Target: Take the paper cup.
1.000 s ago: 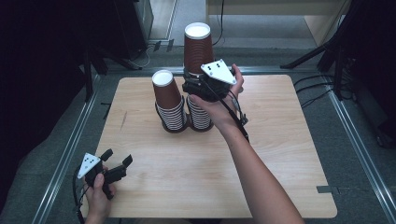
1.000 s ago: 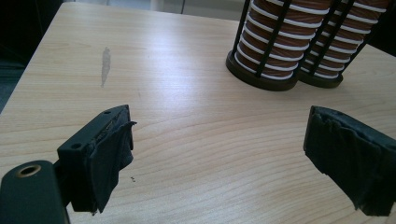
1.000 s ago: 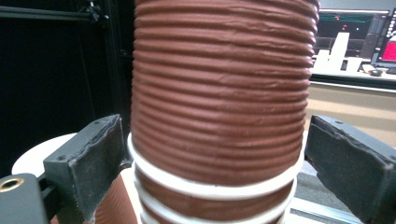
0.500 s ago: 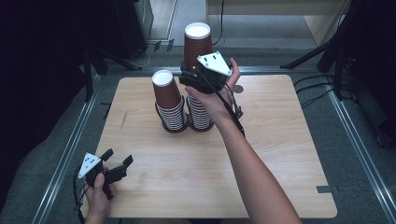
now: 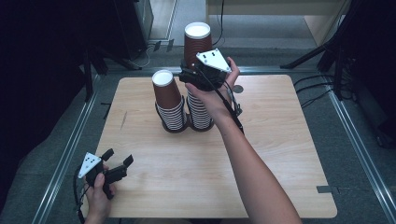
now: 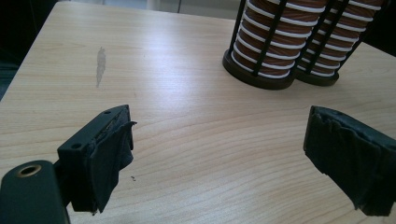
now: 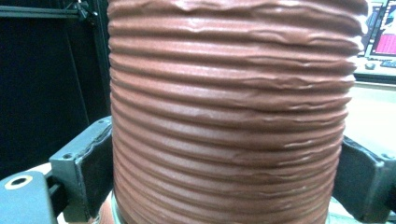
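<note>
Two stacks of ribbed brown paper cups stand in black wire holders (image 5: 173, 127) at the back middle of the wooden table (image 5: 280, 154). The tall stack (image 5: 196, 42) is on the right, the short stack (image 5: 168, 93) on the left. My right gripper (image 5: 189, 77) reaches in from the right at the tall stack's upper part. Its jaws have just been closing, and in the right gripper view the pads (image 7: 95, 163) press both sides of the brown cup (image 7: 229, 107). My left gripper (image 5: 116, 165) rests open near the front left corner with nothing between its pads (image 6: 109, 154).
The stack bases and holders (image 6: 254, 74) stand ahead of the left gripper. A grey smear (image 6: 100, 60) marks the table's left part. A small round disc (image 5: 238, 88) lies behind the right hand. Metal rails (image 5: 70, 149) run along the table sides, with cables (image 5: 317, 88) at the right.
The right hand has crept a little up and toward the tall stack, with its jaws now set around the cup. The left hand and gripper have stayed where they were.
</note>
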`<state>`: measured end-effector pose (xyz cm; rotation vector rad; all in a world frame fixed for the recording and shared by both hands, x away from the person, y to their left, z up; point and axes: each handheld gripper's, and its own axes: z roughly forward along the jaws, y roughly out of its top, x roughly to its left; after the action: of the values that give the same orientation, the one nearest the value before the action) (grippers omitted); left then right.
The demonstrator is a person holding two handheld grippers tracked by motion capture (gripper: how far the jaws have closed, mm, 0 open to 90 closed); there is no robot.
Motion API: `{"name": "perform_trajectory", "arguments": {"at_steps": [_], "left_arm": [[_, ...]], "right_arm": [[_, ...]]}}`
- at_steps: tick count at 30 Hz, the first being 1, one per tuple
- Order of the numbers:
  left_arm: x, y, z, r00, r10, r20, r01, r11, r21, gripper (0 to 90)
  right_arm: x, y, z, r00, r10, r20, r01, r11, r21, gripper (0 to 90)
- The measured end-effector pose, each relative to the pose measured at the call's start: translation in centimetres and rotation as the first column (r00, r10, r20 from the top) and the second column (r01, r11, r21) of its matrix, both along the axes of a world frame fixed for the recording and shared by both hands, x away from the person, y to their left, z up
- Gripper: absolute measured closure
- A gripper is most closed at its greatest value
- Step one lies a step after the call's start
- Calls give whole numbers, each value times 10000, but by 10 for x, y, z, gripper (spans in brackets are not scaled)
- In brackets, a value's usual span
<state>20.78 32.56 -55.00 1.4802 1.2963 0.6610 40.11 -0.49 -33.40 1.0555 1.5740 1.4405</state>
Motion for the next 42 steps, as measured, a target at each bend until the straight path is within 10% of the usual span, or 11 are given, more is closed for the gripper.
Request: {"name": "perform_trajectory", "arguments": {"at_steps": [42], "left_arm": [[0, -1, -1, 9999, -122, 105, 122, 9999, 6, 81]], "right_arm": [[-19, -9, 72, 9784, -124, 2062, 67, 9996, 282, 112]]}}
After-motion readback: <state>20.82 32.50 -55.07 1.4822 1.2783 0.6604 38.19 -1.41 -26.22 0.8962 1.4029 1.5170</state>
